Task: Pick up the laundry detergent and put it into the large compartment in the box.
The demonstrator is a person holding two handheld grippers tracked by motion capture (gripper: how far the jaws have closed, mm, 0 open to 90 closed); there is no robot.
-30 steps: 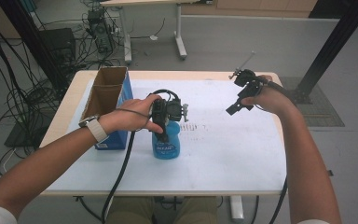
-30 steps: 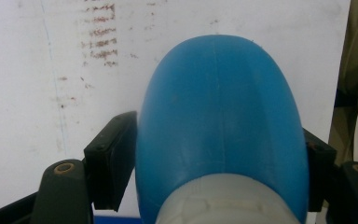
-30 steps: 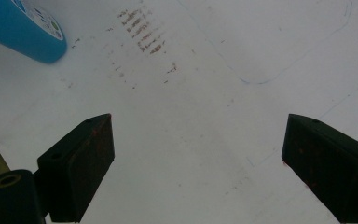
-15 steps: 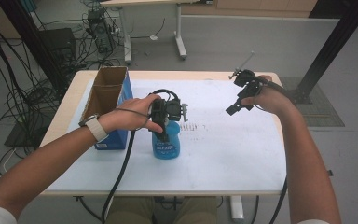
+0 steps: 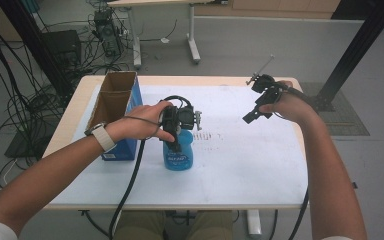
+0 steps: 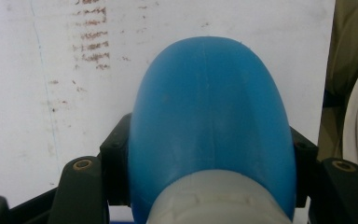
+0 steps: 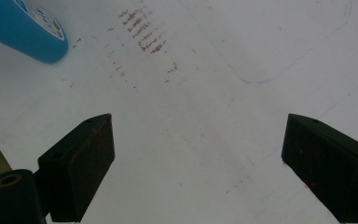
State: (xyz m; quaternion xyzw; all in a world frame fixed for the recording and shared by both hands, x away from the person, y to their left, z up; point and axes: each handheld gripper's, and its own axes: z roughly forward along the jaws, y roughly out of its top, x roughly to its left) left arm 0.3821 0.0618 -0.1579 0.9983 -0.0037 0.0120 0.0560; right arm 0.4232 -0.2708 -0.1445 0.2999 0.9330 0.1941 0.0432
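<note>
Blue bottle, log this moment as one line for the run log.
left gripper: shut on blue bottle | bottle: upright on table | right gripper: open, empty | cardboard box: left of bottle
</note>
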